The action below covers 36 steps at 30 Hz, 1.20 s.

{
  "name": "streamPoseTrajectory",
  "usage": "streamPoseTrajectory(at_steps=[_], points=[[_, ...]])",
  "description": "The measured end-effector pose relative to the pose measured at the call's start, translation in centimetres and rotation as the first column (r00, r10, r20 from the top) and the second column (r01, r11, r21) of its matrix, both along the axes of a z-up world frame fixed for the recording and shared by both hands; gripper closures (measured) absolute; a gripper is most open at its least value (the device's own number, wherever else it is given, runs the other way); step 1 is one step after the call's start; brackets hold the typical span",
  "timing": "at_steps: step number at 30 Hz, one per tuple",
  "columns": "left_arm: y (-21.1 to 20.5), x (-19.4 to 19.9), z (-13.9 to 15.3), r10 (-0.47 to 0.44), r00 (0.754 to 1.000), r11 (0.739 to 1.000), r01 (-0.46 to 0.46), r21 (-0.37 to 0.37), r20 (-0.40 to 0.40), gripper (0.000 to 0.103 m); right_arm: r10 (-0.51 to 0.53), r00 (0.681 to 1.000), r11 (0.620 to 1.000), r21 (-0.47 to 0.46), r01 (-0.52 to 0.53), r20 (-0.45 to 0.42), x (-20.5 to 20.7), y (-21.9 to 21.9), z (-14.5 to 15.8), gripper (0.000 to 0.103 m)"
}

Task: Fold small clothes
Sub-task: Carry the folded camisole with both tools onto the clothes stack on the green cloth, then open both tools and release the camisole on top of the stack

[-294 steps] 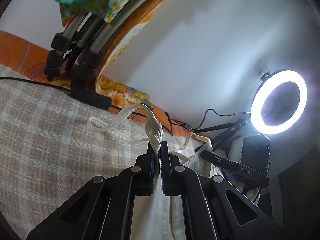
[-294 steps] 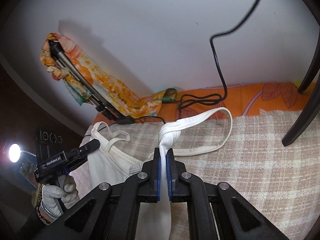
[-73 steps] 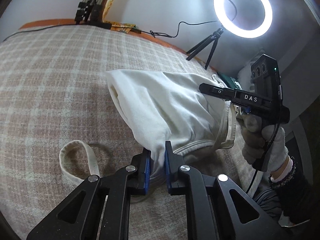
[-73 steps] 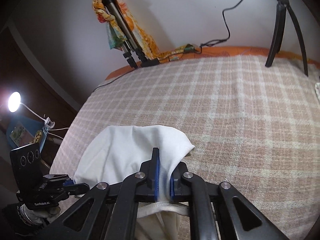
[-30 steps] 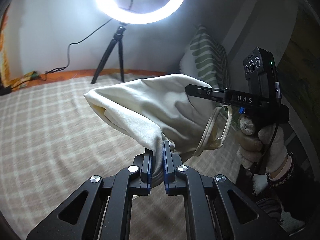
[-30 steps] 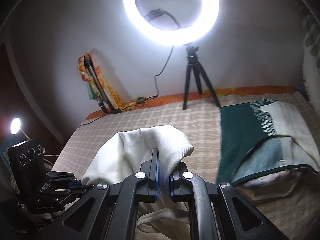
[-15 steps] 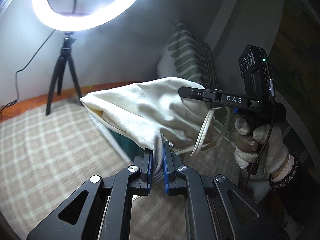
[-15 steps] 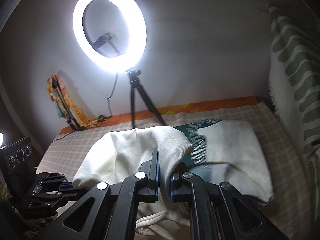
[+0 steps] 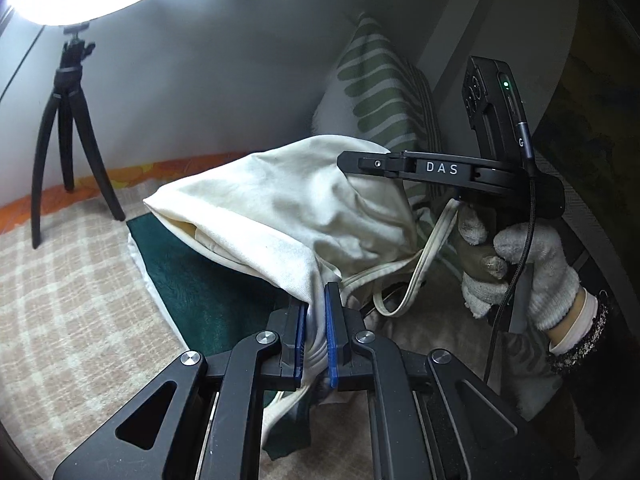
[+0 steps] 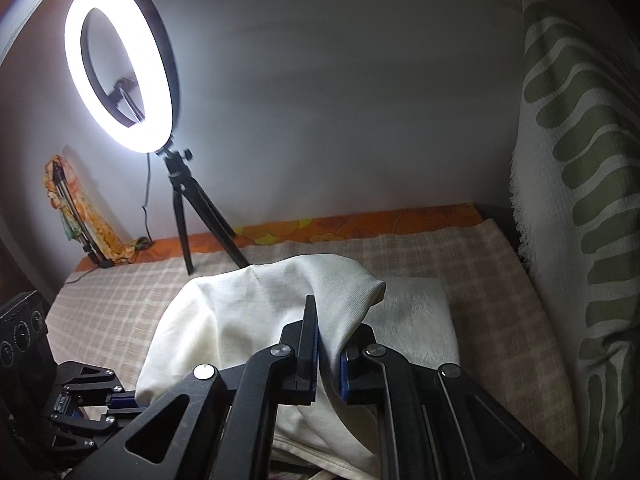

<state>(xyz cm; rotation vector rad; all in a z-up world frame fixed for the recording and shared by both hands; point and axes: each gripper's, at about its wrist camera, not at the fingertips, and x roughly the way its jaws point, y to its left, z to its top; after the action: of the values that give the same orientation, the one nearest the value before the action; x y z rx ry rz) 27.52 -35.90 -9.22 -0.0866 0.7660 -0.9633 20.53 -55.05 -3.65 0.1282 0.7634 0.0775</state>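
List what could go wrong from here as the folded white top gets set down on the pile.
1. A loose strap dangles from the white top near the right gripper and could end up outside the fold.
2. Both the left gripper and the right pinch only edges, so the bundle may sag open on release.
3. The green garment underneath sits close below and might get dragged or rumpled.

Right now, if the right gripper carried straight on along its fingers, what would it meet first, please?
The right gripper is shut on the white garment, so that cloth already fills its line. Beyond the fold, it would probably meet the folded pale cloth on the checked blanket; depth is uncertain.
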Motion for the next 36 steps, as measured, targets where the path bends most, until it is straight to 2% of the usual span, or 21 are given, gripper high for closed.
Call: streamPoseTrajectory(at_steps=[5,9,12,14,16,18,19,20,28,31,34,36], points=[[-0.3,0.8,-1.6,0.002,0.999,0.999,-0.001,0.034,-0.033,0.096,0.009,0.999,1.000,-0.009,-0.009,-0.036,1.8,-0.6,-2.6,0.098],[-0.4,0.8,-1.9,0.000,1.000,0.998,0.002,0.059,-0.026,0.096,-0.013,0.998,1.000,0.019,0.014,-0.054,2.8,-1.8,-3.8,0.095],[-0.2,0.7,-2.1,0.011,1.000,0.997,-0.009,0.073,-0.027,0.096,-0.110,0.991,0.993,-0.057,0.105,-0.081,3.5,-2.7,-4.5,0.083],[0.0,0.8,-2.3,0.017,0.999,0.997,-0.013,0.082,-0.046,0.093,-0.199,0.974,0.971,-0.158,0.180,-0.111,3.8,-3.2,-4.9,0.081],[0.4,0.6,-2.3,0.030,0.998,0.996,-0.024,0.090,-0.062,0.091,-0.237,0.964,0.954,-0.217,0.207,-0.124,3.8,-3.2,-5.0,0.081],[1.3,0.2,-2.3,0.033,0.995,0.996,-0.026,0.079,-0.092,0.084,-0.248,0.962,0.949,-0.228,0.219,-0.110,3.3,-3.2,-4.6,0.080],[1.8,0.1,-2.2,0.041,0.994,0.997,-0.034,0.075,-0.099,0.076,-0.256,0.962,0.945,-0.236,0.228,-0.096,3.0,-3.1,-4.3,0.079],[2.4,-0.2,-2.1,0.051,0.994,0.996,-0.044,0.073,-0.101,0.072,-0.257,0.963,0.943,-0.239,0.231,-0.080,2.6,-2.9,-3.9,0.078],[4.6,-1.6,-0.8,0.067,0.996,0.993,-0.061,0.097,-0.063,0.071,-0.188,0.981,0.960,-0.218,0.173,-0.047,1.6,-0.3,-2.7,0.071],[5.1,-2.0,-0.2,0.073,0.996,0.993,-0.068,0.094,-0.044,0.063,-0.179,0.983,0.963,-0.213,0.166,-0.045,1.1,0.5,-2.5,0.068],[5.3,-2.7,0.5,0.071,0.997,0.993,-0.069,0.100,-0.017,0.059,-0.181,0.983,0.963,-0.212,0.169,-0.041,0.4,1.2,-2.3,0.061],[5.6,-3.2,0.9,0.071,0.997,0.992,-0.070,0.101,-0.012,0.058,-0.182,0.983,0.964,-0.205,0.172,-0.033,-0.3,1.7,-2.0,0.054]])
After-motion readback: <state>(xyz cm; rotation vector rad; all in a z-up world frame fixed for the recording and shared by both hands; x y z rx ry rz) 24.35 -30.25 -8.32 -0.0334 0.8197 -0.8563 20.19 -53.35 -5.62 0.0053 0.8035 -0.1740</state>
